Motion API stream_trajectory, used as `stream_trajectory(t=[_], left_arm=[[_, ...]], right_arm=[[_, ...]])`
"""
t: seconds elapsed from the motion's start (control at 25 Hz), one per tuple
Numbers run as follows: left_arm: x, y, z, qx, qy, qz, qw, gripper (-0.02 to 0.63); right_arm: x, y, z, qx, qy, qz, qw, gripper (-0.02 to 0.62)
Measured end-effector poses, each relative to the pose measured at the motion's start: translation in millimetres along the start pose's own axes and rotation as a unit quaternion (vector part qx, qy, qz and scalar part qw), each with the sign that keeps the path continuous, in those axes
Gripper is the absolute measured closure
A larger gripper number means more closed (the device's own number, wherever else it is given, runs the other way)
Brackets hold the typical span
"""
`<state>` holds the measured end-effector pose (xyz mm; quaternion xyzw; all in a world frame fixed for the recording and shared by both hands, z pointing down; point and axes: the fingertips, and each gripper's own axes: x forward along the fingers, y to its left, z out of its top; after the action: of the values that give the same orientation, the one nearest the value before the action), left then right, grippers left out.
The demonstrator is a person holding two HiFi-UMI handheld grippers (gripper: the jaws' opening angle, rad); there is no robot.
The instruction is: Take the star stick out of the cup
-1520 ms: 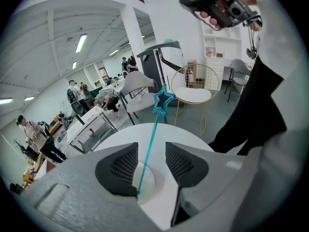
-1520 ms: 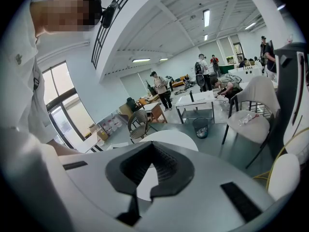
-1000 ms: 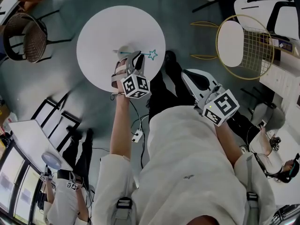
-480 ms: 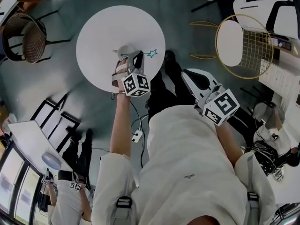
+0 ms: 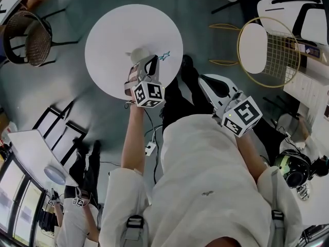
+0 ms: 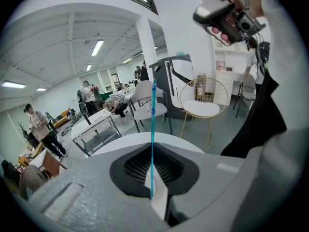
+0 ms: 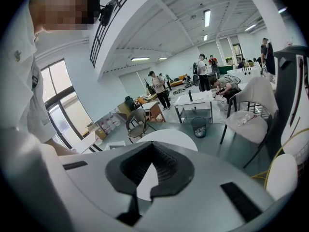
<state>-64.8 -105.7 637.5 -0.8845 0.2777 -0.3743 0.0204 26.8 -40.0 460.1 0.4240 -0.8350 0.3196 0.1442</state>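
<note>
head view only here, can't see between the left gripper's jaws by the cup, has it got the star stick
observer: yes, the left gripper has just been closing and its jaws pinch the star stick.
operator: how much pokes out
observer: most of it, a thin blue line standing well past the jaws.
operator: right one carrying anything
observer: no, the right gripper has nothing between its jaws.

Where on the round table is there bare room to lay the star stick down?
Bare: the far half and left side of the round table, from the rim to the cup. Crowded: the near-right edge, around the cup and star stick.
</note>
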Motion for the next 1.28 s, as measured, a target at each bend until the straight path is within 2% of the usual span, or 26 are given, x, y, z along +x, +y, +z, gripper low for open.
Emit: stream_trajectory(t=[0.36,0.76,0.88,1.04,1.2,1.28], left_arm=[[-22,20,16,-0.05,-0.038,0.029,0.9976,0.588],[-68,49,39,-0.127,-0.094,0.07,0.985,0.588],[-87,57,46,-0.148,-0.111,0.084,0.9791,0.588],[-110,69,54,-0.19,-0.138,0.1,0.9669,0.588],[-130,73,48,-0.213,-0.147,0.116,0.9588,0.588],[-143,74,46,-0.232,-0.159,0.123,0.9518,0.588]], right_arm=[[2,8,10,-0.013,-0.012,0.009,1.0,0.588],[9,23,24,-0.029,-0.032,0.019,0.999,0.588],[13,31,29,-0.038,-0.04,0.03,0.998,0.588],[15,36,35,-0.045,-0.044,0.038,0.997,0.587],[20,45,40,-0.054,-0.052,0.047,0.996,0.587],[22,50,42,-0.057,-0.056,0.054,0.995,0.587]])
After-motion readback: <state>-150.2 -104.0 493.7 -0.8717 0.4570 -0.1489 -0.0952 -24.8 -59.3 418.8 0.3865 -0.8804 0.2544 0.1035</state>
